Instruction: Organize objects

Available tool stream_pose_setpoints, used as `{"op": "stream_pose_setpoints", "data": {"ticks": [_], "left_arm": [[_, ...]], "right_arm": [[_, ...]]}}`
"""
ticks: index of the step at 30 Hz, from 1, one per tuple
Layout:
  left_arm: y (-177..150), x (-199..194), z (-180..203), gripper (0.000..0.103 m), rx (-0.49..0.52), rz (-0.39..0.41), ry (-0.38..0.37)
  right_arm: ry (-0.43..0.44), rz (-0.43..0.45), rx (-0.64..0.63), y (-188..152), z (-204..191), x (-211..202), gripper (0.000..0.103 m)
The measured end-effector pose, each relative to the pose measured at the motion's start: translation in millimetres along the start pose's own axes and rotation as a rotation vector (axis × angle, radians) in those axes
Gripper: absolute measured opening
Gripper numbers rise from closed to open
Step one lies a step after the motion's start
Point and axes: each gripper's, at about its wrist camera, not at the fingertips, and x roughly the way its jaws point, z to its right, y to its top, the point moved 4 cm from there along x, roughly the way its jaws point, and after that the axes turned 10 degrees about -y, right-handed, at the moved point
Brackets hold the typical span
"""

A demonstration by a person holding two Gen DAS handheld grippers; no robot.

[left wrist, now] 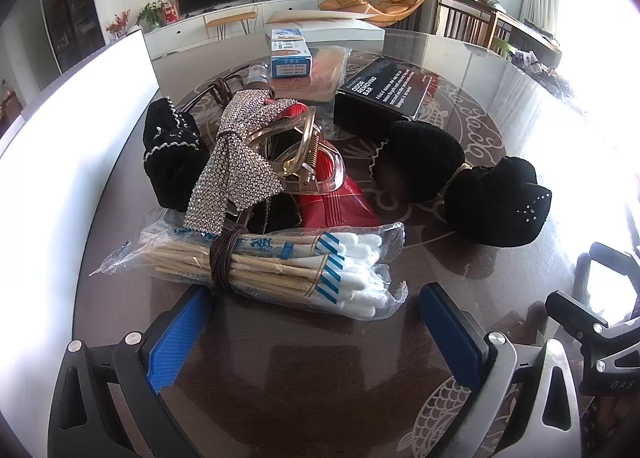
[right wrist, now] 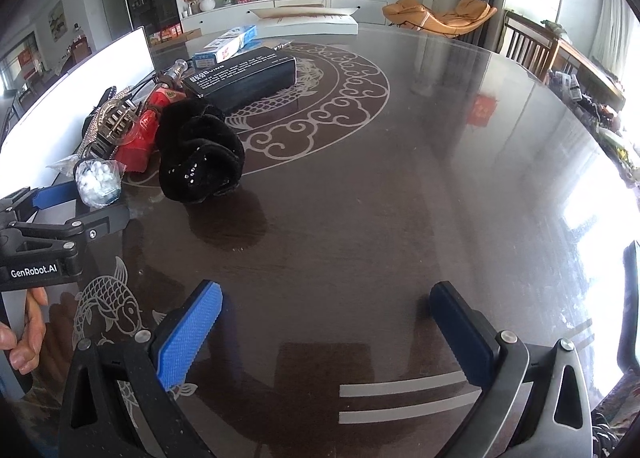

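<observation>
Swabs (left wrist: 280,270) in crinkly bag lie just ahead of left gripper (left wrist: 316,334), fingers apart, empty. Judged light, bag slippery, sticks stiff; best grip across banded middle. Right gripper (right wrist: 326,332) spread, empty, over bare table (right wrist: 400,198), well apart from pile.

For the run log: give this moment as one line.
left gripper: open, facing cotton swab pack | right gripper: open, over bare table | nothing held | pile unsorted
</observation>
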Motion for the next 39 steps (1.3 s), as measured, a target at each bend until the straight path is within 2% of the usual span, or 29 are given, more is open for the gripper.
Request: {"op": "stream_pose_setpoints", "data": {"ticks": [8,25,32,39], "left_arm": [[1.0,0.4,-0.6,0.103,0.001,0.001,-0.004],[-0.7,1.0,-1.8,0.103,0.009,0.005,-0.012],[-1.3,0.6,-2.2,0.103,0.012,0.005,-0.013],[-1.5,0.8,-1.4,0.103,0.013,0.007,-0.013]], "right_arm": [[-0.001,-0.036,-0.002,1.4,0.2,1.6,0.103],[-0.013,0.021,0.021,-1.6,0.1,-1.7,0.103],[-0.023,0.077,0.040,-5.2,0.6,-4.0,0.103],[-0.024,0.085,0.043,-4.3,0.5,-3.8,0.103]]}}
